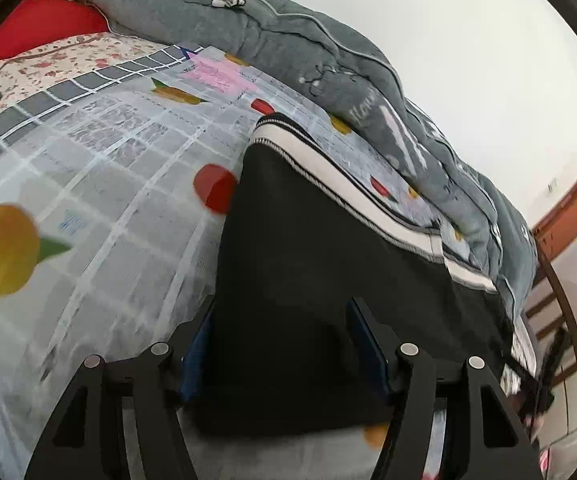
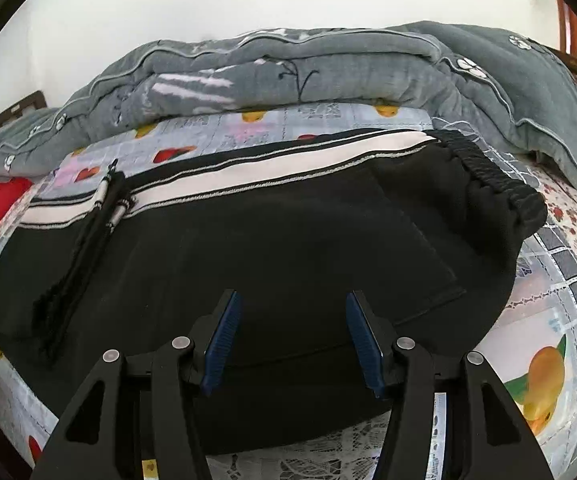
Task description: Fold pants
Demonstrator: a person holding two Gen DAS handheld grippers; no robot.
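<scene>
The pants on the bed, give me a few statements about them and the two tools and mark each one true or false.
1. The pants are black with a white side stripe. True.
2. The pants hang on a chair. False: they lie flat on the fruit-print bedspread.
3. A grey quilt lies bunched behind the pants. True.
4. The right tool is shut on the waistband. False: it is open above the black cloth.
5. The left tool is open. True.
</scene>
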